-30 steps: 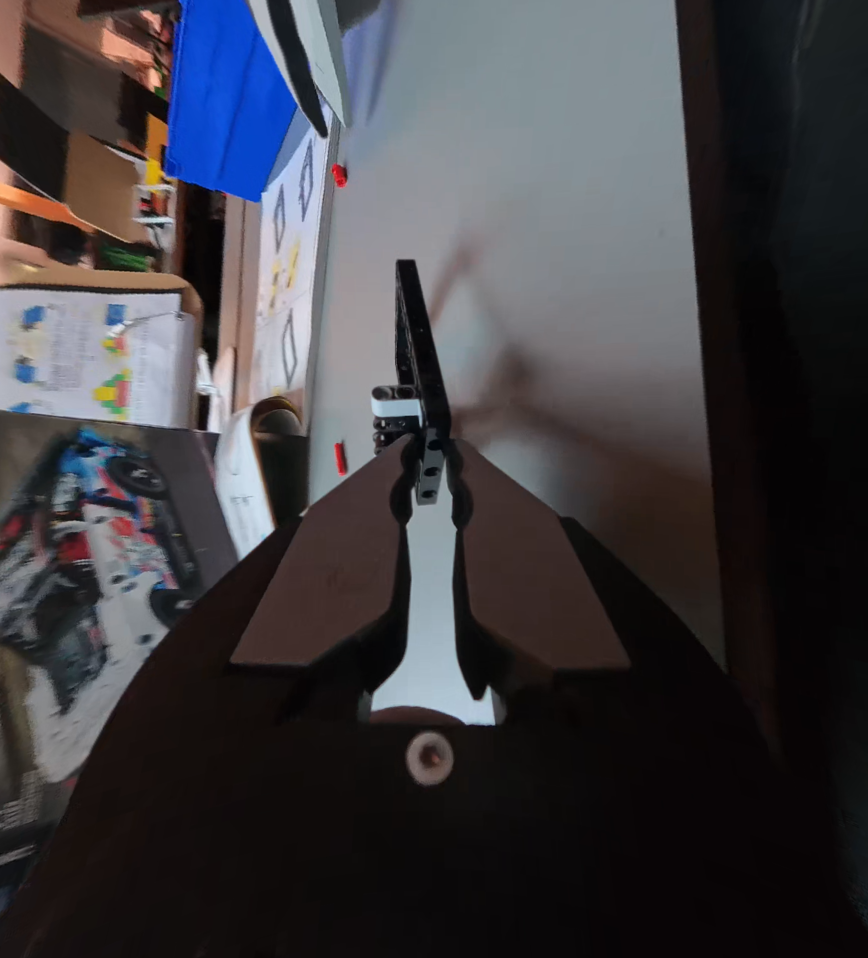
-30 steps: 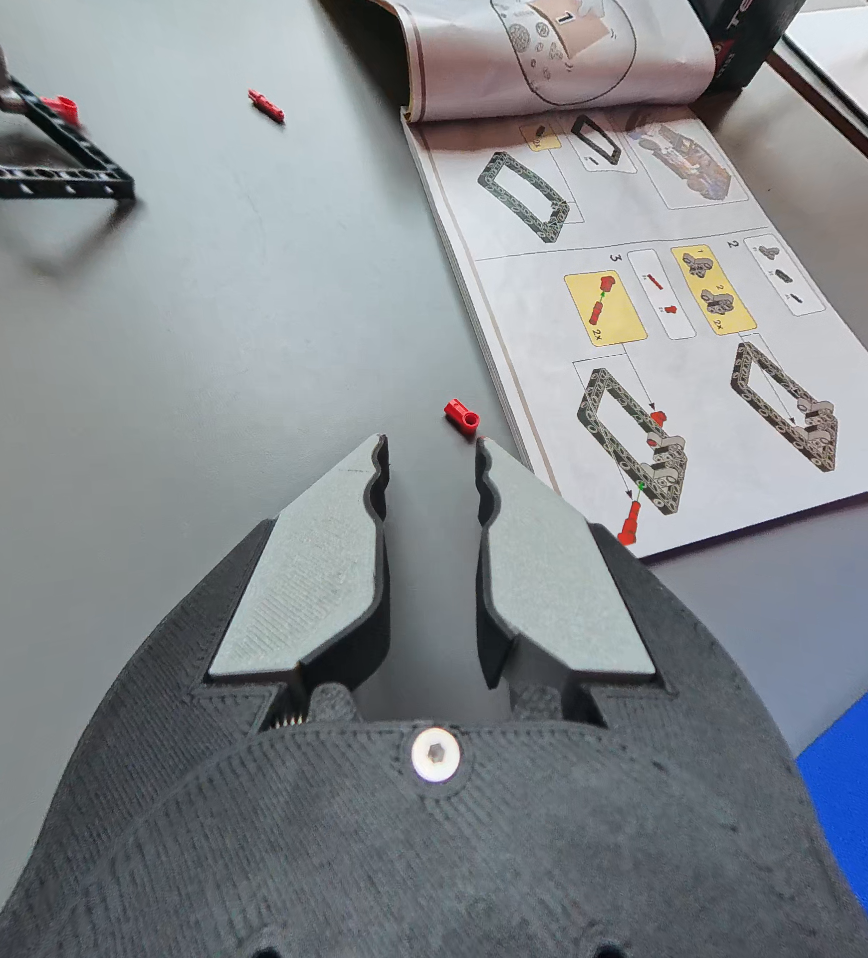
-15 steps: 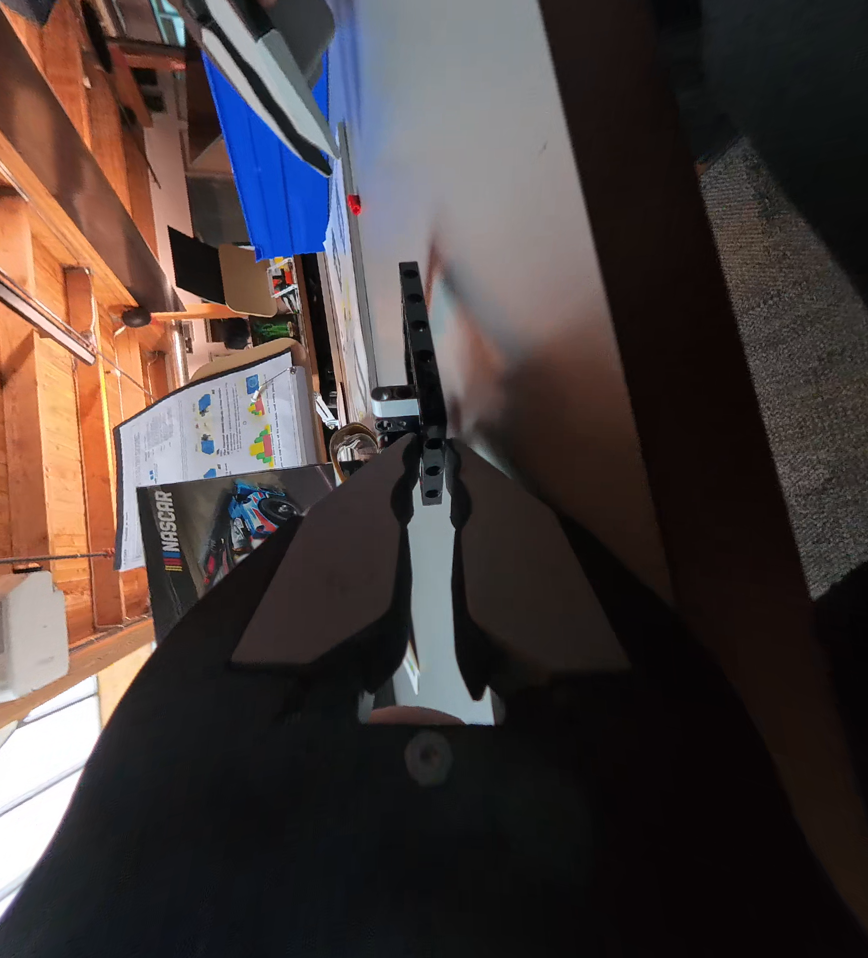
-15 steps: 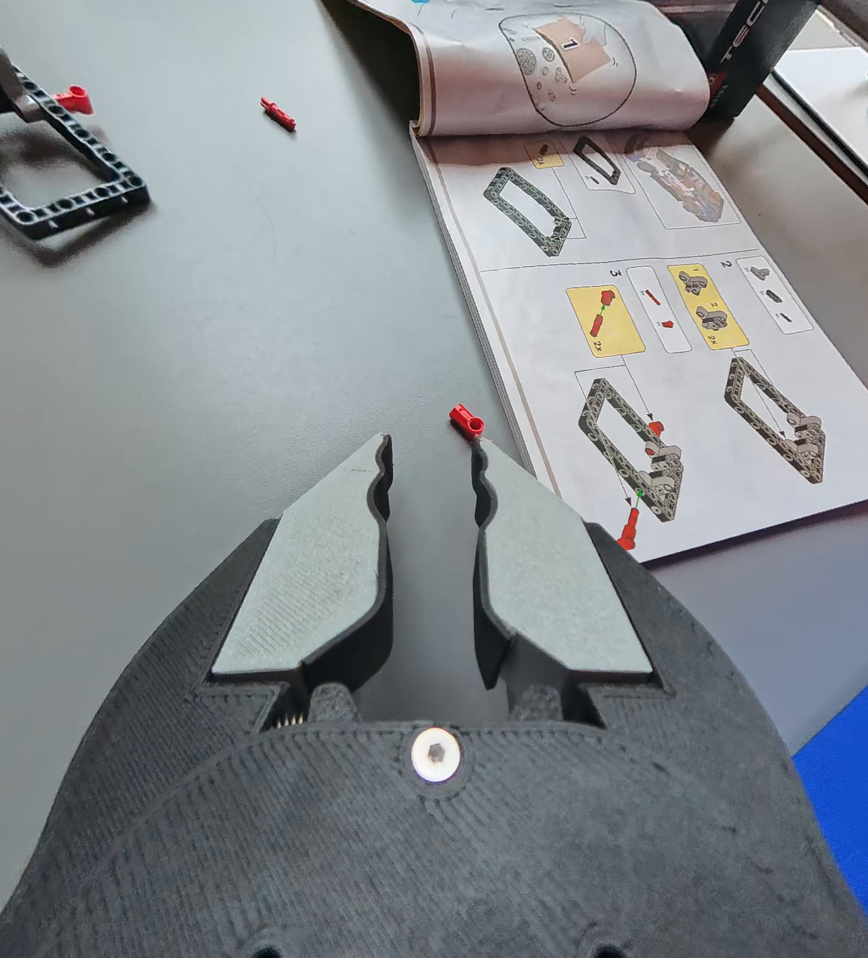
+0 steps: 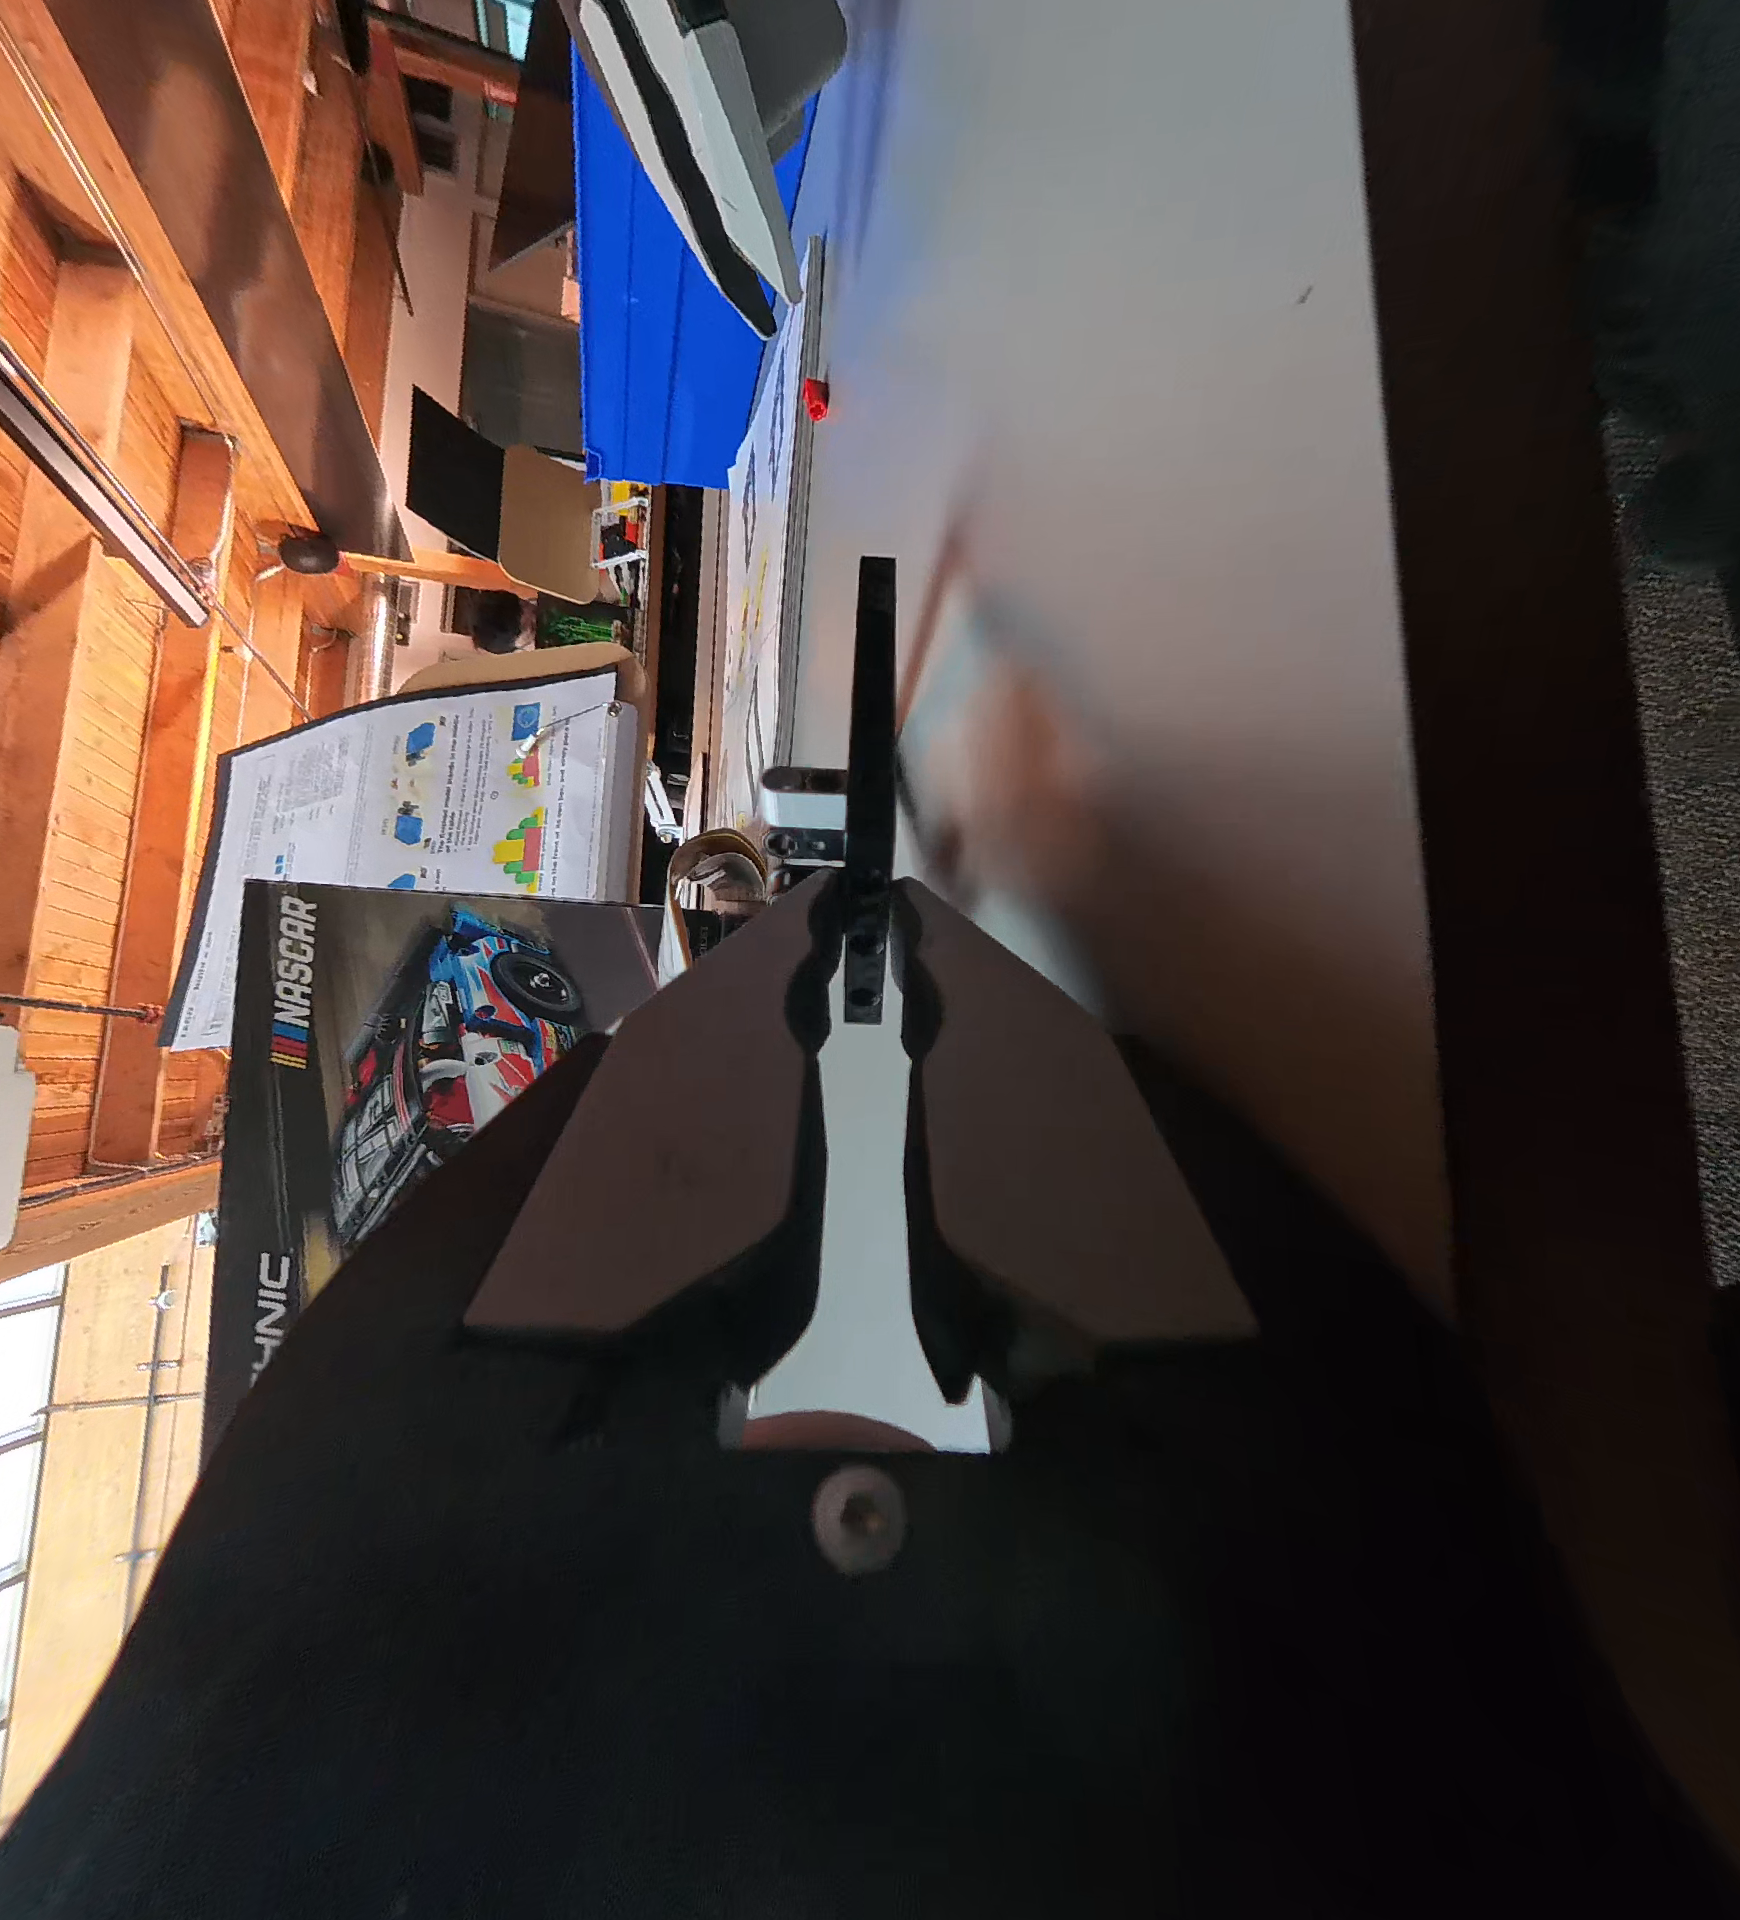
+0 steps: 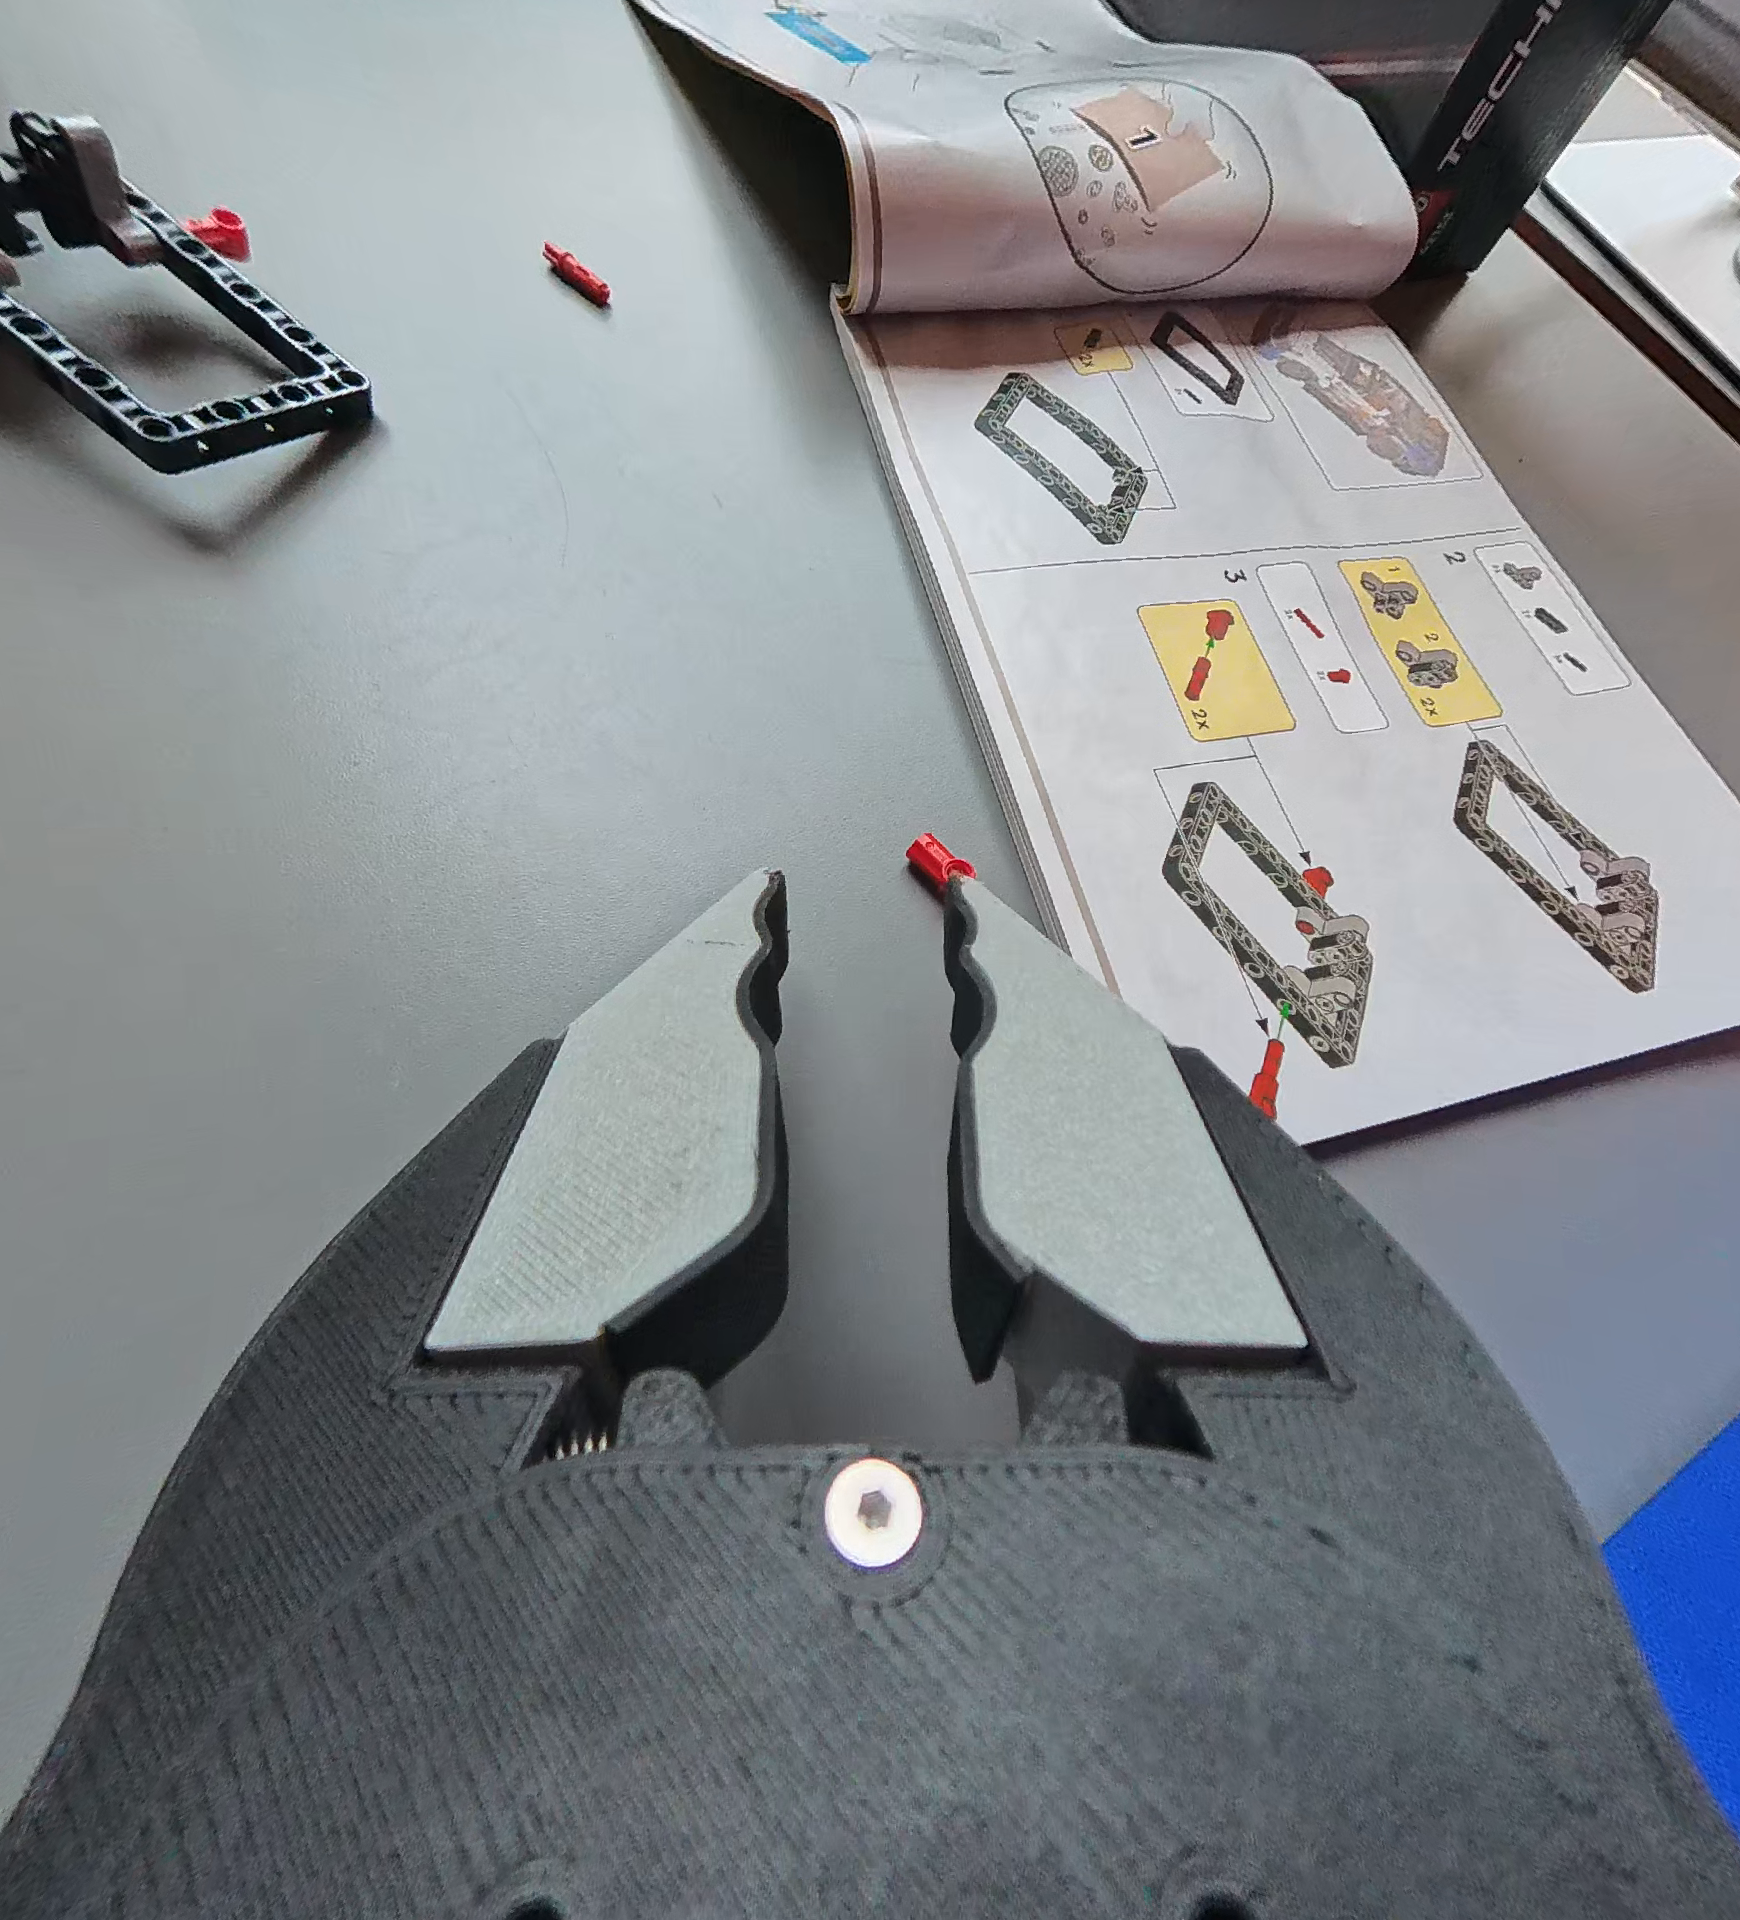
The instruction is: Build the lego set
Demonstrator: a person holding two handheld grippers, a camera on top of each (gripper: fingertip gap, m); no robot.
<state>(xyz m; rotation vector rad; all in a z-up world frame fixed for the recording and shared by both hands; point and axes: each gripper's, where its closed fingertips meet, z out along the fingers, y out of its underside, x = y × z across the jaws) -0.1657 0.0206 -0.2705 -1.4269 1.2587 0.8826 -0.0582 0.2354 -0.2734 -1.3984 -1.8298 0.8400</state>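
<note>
My left gripper [image 5: 863, 940] is shut on the black Technic frame [image 5: 871, 727], seen edge-on, with a grey connector [image 5: 804, 810] on its side. The view is rolled sideways. In the right wrist view the same frame [image 6: 180, 343] hangs just above the grey table [image 6: 430, 675] at far left, with grey connectors [image 6: 66, 197] and a red piece [image 6: 219, 229] on it. My right gripper [image 6: 866, 894] is open and empty, low over the table. A small red connector [image 6: 933, 858] lies at its right fingertip. A red pin [image 6: 575, 272] lies farther back.
The open instruction booklet [image 6: 1365, 675] lies right of my right gripper. A black set box [image 6: 1510, 135] stands behind it, also in the left wrist view [image 5: 409, 1039]. A blue surface [image 6: 1739, 1558] is at near right. The table edge [image 5: 1448, 727] runs near the left gripper. My right fingertips sit around 25 cm from my left ones. The red pin [image 6: 575, 272] is closer to my left gripper, around 12 cm from its tips; the right tips are 20 cm off.
My left gripper has tilted the frame, which now faces the right camera flatter and appears nearer. My right gripper has edged forward, so its right fingertip now meets the red connector.
</note>
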